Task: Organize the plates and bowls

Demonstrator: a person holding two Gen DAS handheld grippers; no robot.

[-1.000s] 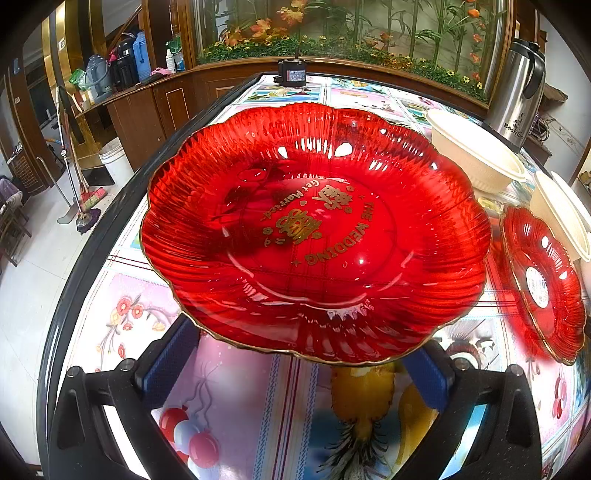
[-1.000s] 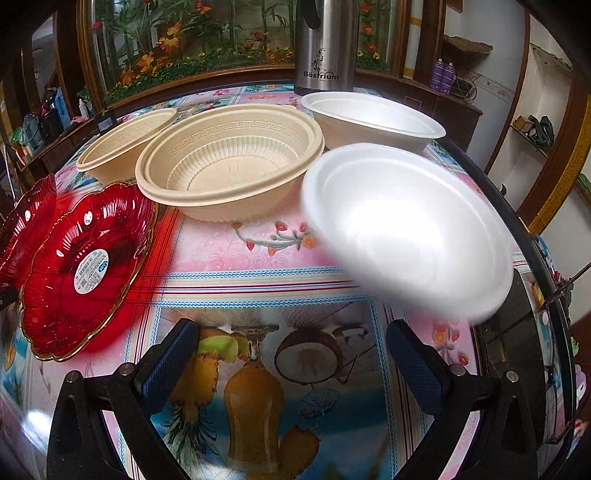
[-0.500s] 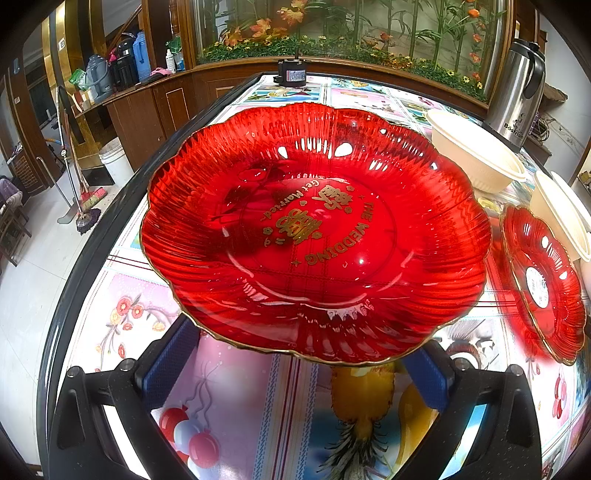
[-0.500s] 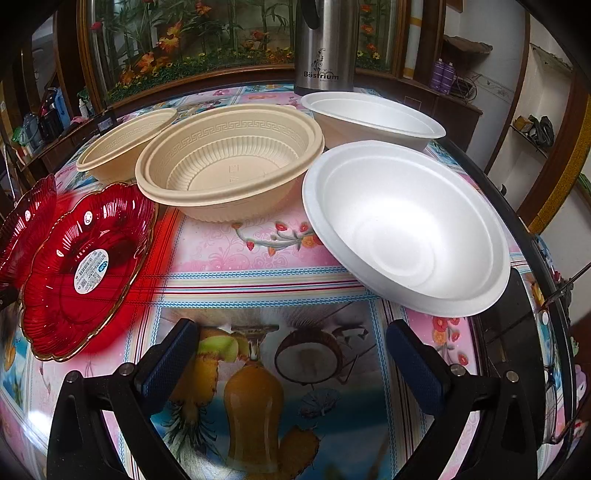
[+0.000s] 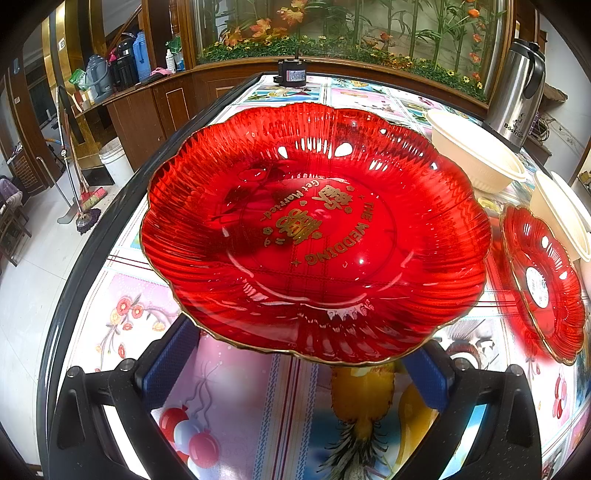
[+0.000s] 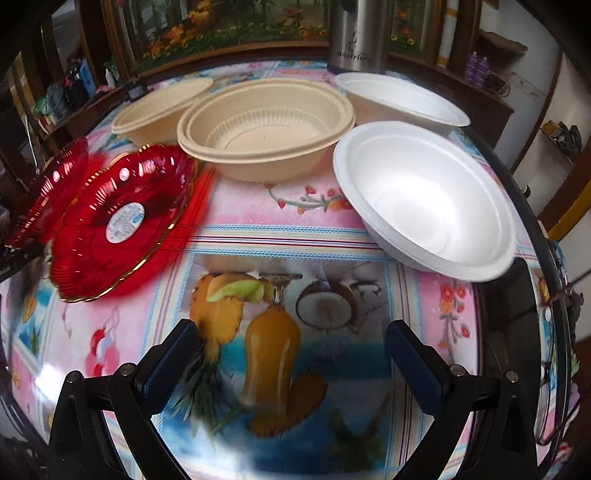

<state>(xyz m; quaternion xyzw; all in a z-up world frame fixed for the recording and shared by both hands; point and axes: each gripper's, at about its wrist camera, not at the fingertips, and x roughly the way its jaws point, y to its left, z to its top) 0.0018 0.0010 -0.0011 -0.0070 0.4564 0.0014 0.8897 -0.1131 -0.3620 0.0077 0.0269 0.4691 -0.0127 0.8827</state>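
Where red plate (image 5: pixel 314 236) overhangs, fingertips hidden.

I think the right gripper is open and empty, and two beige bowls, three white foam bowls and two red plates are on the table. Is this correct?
Not quite: the right wrist view shows only two white foam bowls, one near and one behind it. The rest holds: the right gripper is open and empty, with two beige bowls and two red plates.

Left wrist view sits low and close behind the big red plate (image 5: pixel 314 236), facing along the table toward the steel flask (image 5: pixel 517 92); right wrist view looks down the table at the same flask (image 6: pixel 356 33) from farther back; both share the stickered red plate (image 5: pixel 543 284) (image 6: pixel 118 221).
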